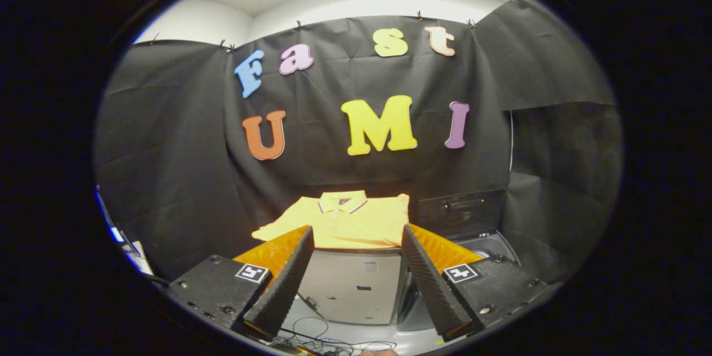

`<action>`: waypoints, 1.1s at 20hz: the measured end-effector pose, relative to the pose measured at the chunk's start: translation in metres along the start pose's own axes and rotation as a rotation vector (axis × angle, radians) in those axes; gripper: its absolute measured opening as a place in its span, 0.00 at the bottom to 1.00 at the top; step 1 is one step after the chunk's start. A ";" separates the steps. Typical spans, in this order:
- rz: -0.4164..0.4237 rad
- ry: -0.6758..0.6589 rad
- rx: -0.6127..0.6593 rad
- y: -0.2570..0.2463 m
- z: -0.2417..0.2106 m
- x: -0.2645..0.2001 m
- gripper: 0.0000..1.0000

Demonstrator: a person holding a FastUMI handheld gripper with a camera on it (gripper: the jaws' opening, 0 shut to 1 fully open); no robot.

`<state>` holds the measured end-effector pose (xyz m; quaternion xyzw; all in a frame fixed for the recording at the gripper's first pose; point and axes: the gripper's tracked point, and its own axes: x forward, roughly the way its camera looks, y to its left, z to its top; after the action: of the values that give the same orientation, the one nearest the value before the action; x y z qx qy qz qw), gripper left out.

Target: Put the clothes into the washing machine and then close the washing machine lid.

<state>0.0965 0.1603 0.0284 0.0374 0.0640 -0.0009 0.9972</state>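
A yellow polo shirt (347, 221) lies folded flat on top of a grey box-like stand (356, 286), just beyond my fingertips. My gripper (356, 231) is open, its two fingers spread wide with nothing between them, and the shirt's near edge shows in the gap. To the right of the shirt stands the washing machine (489, 247), its dark lid (461, 212) raised upright against the black cloth wall. Part of the machine's round opening shows behind my right finger (431, 278).
Black cloth walls close in the booth at the back and both sides. Loose cables (328, 339) lie on the floor below the stand. Some white and blue items (125, 245) sit at the far left, low down.
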 end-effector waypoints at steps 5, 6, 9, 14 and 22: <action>0.053 0.020 -0.071 0.032 0.014 0.028 0.99; 0.067 0.029 -0.075 0.036 0.017 0.034 0.99; 0.104 0.074 -0.077 0.047 0.020 0.054 0.99; 0.117 0.217 -0.091 0.058 0.009 0.105 0.99; 0.116 0.502 -0.035 0.056 -0.010 0.201 0.99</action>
<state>0.2945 0.2179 -0.0032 0.0227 0.3075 0.0667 0.9489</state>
